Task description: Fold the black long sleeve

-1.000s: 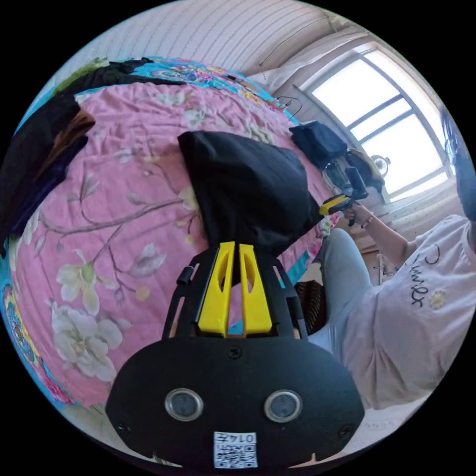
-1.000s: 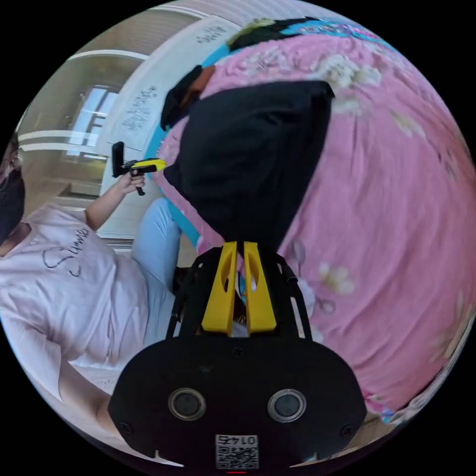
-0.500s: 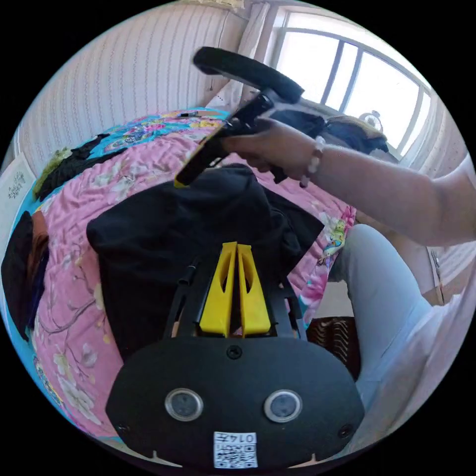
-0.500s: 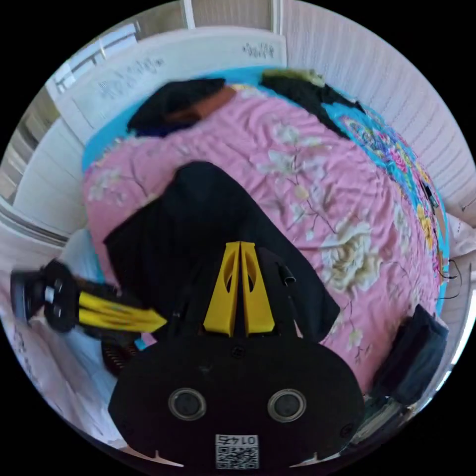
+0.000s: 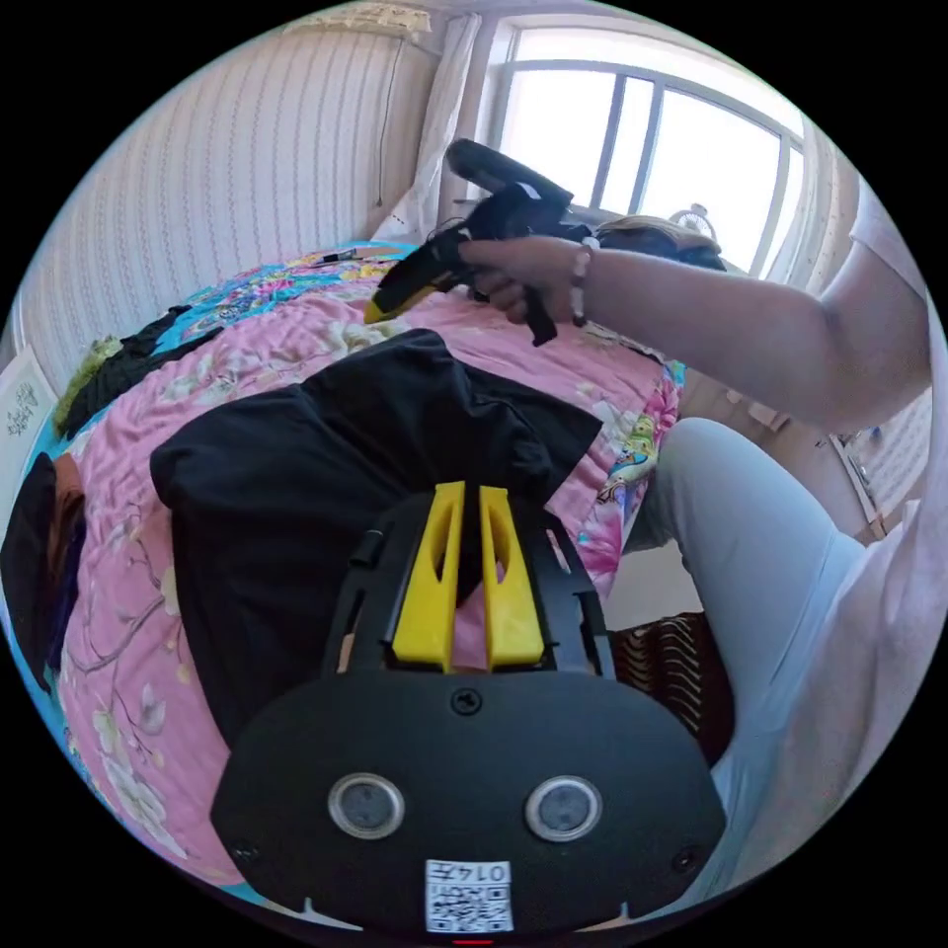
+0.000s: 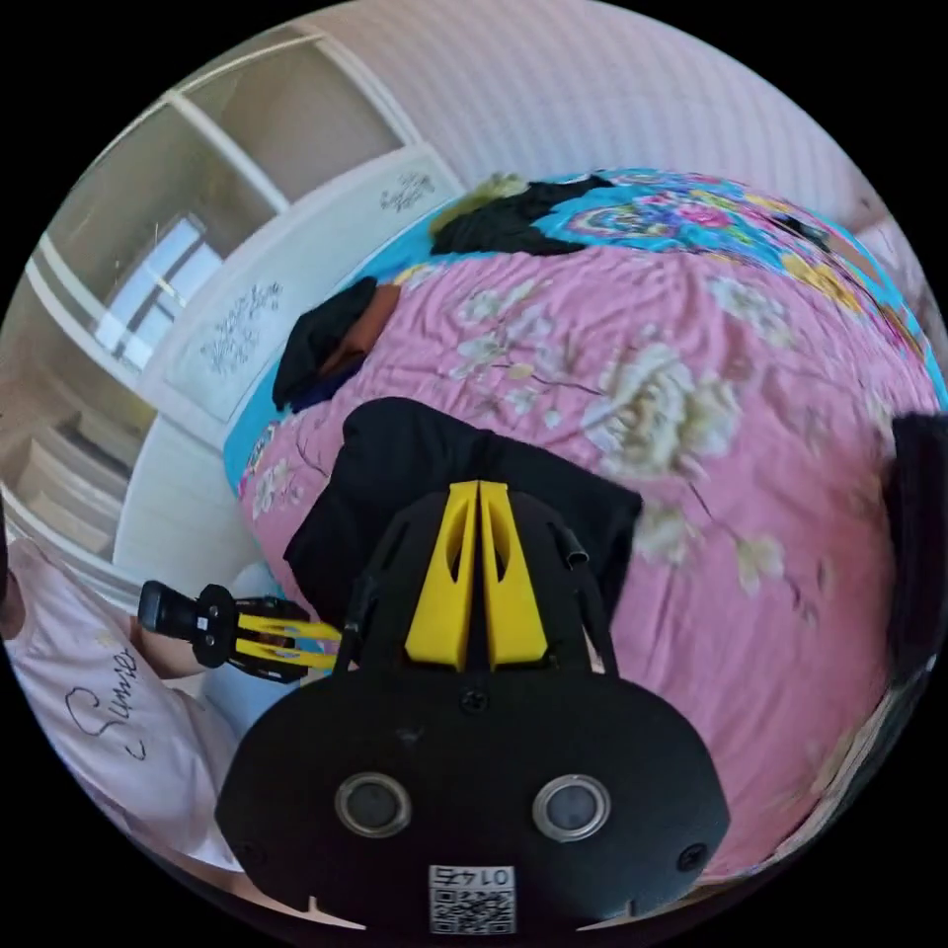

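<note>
Left gripper view has our left gripper low over the near edge of the black long sleeve, its yellow jaws a little apart with nothing clearly pinched between them. Right gripper view shows our right gripper with jaws pressed together; we cannot tell whether any cloth is caught in them. The same tool also appears raised above the far side of the garment, held in a hand. The black long sleeve lies folded over itself on the pink flowered bedspread, near the bed's edge by the person's knee. We judge one fold just laid down. Next, we need a fresh grip on an edge to fold it smaller.
</note>
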The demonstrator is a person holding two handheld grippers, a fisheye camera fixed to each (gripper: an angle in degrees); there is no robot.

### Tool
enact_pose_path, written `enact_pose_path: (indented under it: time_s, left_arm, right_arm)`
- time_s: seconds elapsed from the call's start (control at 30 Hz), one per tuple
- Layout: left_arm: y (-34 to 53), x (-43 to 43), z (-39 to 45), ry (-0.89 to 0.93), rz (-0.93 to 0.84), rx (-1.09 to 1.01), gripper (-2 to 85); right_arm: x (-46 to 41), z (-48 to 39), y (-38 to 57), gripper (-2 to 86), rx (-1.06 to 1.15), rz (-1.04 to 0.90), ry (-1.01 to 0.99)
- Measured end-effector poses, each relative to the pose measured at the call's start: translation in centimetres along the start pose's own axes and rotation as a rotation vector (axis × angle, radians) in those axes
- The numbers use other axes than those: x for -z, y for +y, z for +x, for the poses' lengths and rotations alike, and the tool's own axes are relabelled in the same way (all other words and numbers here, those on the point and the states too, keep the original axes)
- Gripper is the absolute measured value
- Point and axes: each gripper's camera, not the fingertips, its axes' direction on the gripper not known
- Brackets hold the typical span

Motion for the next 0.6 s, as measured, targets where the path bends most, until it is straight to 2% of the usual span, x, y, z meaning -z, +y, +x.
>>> enact_pose_path:
  time_s: [0.07,0.17,0.33,0.43,0.53,0.6]
  left_arm:
    - [-0.2,0.0,0.6,-0.008,0.031,0.007,10.9]
    - [-0.8,-1.5,1.7,0.026,0.02,-0.012,13.4]
    - [-1.7,-5.1,4.7,0.074,-0.076,-0.089,16.2]
    - [-2.4,-6.1,6.4,0.067,-0.13,-0.124,17.2]
    - [-2.9,-6.3,7.4,0.052,-0.131,-0.142,15.1]
    - [-3.1,-6.6,7.1,-0.056,-0.169,-0.098,5.8]
  right_arm:
    - [1.3,2.3,4.1,5.2,-0.122,-0.004,0.017]
    - [0.9,4.6,10.0,9.0,-0.271,-0.141,-0.017]
    - [1.9,5.3,13.6,1.4,-0.318,-0.126,-0.175]
    - [3.6,5.1,13.1,0.4,-0.289,0.022,-0.377]
    - [3.7,4.7,11.9,0.2,-0.238,0.034,-0.494]
    - [3.5,4.1,10.9,0.7,-0.16,-0.003,-0.524]
